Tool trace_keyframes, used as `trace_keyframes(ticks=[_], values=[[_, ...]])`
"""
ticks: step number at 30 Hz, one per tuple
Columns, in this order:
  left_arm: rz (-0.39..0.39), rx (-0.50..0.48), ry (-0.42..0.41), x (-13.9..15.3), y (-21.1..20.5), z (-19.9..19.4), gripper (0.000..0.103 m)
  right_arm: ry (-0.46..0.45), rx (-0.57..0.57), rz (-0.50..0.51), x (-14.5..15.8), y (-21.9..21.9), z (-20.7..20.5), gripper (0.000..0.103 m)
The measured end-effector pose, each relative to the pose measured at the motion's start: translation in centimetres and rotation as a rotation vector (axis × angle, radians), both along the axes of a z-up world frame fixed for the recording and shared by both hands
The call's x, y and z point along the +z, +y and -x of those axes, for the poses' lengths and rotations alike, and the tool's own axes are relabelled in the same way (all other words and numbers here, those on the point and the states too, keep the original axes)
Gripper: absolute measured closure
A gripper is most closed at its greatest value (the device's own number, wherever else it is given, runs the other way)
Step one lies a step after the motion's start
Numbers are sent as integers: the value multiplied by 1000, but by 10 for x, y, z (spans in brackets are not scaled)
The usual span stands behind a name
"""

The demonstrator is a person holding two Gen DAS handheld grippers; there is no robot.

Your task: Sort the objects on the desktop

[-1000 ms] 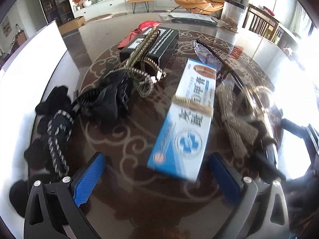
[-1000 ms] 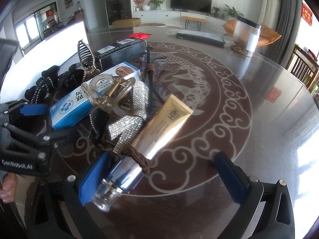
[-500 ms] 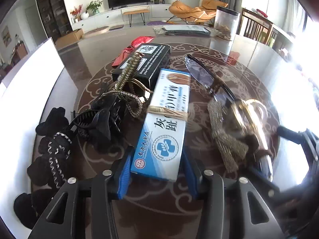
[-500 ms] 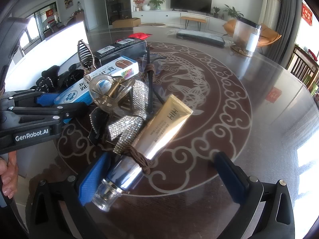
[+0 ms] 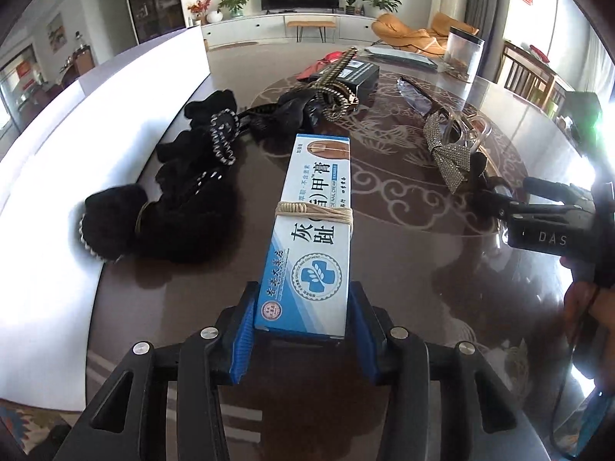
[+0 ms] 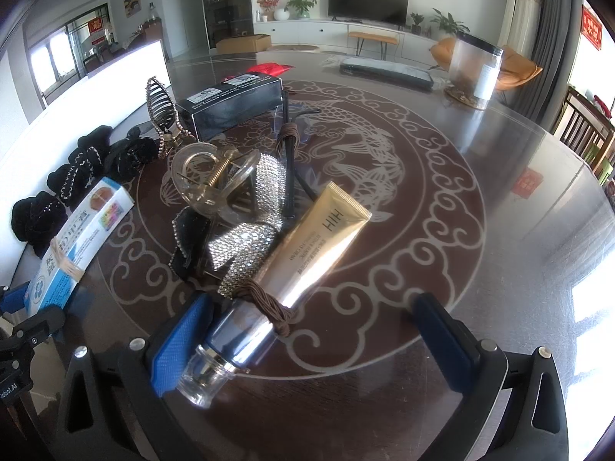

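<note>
My left gripper (image 5: 303, 309) is shut on the near end of a blue-and-white ointment box (image 5: 311, 223) with a beige hair tie (image 5: 313, 211) round its middle. The box (image 6: 77, 238) is held just above the dark round table (image 5: 403, 269), beside black scrunchies (image 5: 192, 176). My right gripper (image 6: 311, 319) stands open over a gold cream tube (image 6: 315, 246); the tube's clear cap lies by the left finger (image 6: 180, 338). A brown hair tie (image 6: 265, 303) wraps the tube. A rhinestone clip (image 6: 250, 238) and a clear claw clip (image 6: 211, 180) lie against it.
A black carton (image 6: 234, 103), a gold claw clip (image 6: 159, 111) and glasses (image 5: 419, 96) lie further back. A clear canister (image 6: 474, 65), a flat dark case (image 6: 384, 71) and a red packet (image 6: 271, 68) are at the far side. A white board (image 5: 77, 153) borders the table's left.
The left gripper closed on the ointment box and carried it left, toward the black scrunchies and the white board. The right gripper and the gold tube stayed put.
</note>
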State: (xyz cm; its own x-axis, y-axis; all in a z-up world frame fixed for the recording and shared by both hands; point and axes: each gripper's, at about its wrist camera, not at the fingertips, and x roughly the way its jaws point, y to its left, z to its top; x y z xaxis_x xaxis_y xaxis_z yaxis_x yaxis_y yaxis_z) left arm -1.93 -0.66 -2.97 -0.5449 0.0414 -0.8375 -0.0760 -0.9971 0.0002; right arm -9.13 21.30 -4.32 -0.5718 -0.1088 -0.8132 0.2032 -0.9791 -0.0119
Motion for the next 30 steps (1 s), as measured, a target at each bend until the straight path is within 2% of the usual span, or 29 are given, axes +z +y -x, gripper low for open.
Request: trace_keyframes(ticks=[15,16,19,22,26,30], values=[[-24,9,24,-4,0,6,57,0,-1,0,0,0,-1,0],[-20,7,25,-4,1,6,55,0,-1,0,0,0,0,0],[6,14,13,-7,3,8,30,1,-1,0,0,-1,-1,0],[4,27,12,-8,1,8,27,1,-1,0,0,-1,-1,0],[5,43,5,-11,-2,9,13,1,-1,0,1,-1,-2,0],[5,43,6,-12,-3,9,12,2,7,18,2,2,-3,0]])
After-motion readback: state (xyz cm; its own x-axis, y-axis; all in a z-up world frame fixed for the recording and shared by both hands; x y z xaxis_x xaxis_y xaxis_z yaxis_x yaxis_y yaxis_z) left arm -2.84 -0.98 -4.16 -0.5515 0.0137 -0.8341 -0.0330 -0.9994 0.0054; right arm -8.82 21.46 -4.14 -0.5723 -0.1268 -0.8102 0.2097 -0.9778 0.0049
